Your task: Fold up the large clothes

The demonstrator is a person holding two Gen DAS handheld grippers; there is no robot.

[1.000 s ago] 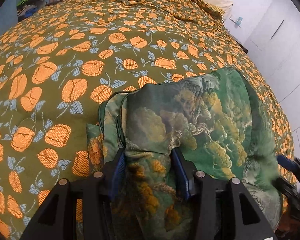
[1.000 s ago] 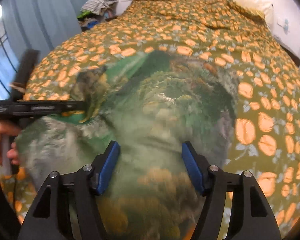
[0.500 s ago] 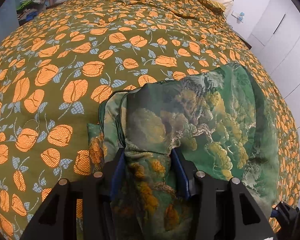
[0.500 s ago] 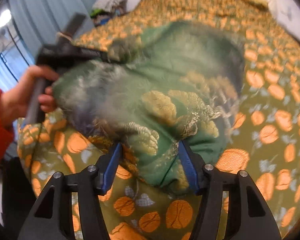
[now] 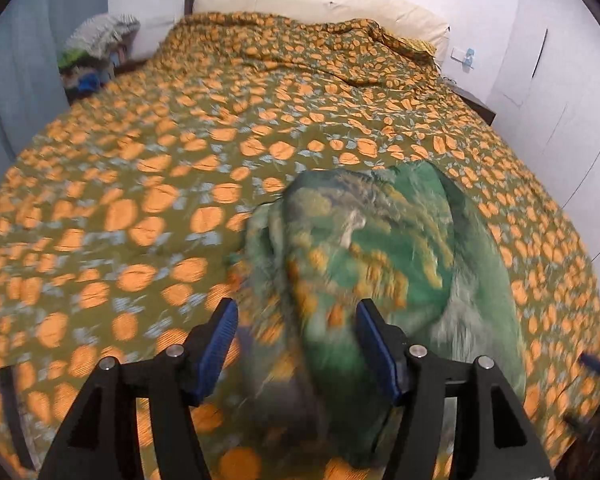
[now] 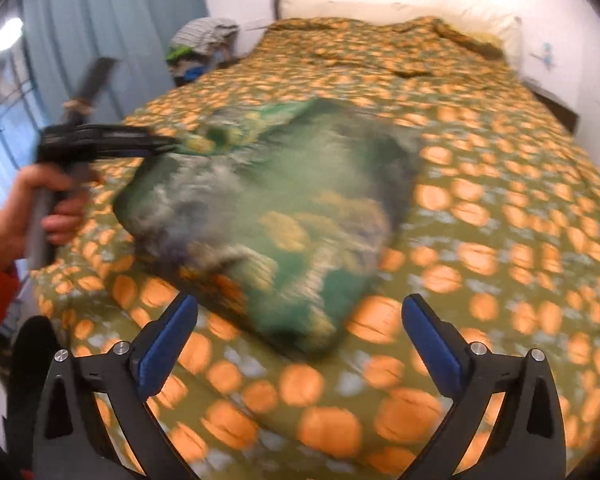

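A folded green garment with a yellow and grey print [image 5: 384, 256] lies on the bed, blurred by motion. My left gripper [image 5: 296, 344] is open, its blue pads on either side of the garment's near end. My right gripper [image 6: 300, 340] is open and empty, just short of the garment's near corner [image 6: 284, 236]. In the right wrist view the left gripper [image 6: 168, 143] shows at the garment's left edge, held by a hand in a red sleeve [image 6: 36, 208].
The bed has an olive cover with orange flowers [image 5: 180, 152], with white pillows [image 5: 320, 4] at the head. A pile of clothes [image 5: 96, 48] sits on a stand left of the bed. Blue curtains [image 6: 100, 20] hang on the left; white cupboards [image 5: 560, 92] stand on the right.
Both grippers have opened and let go of the garment, then drawn back and up. The garment now lies on the bed in a folded bundle.
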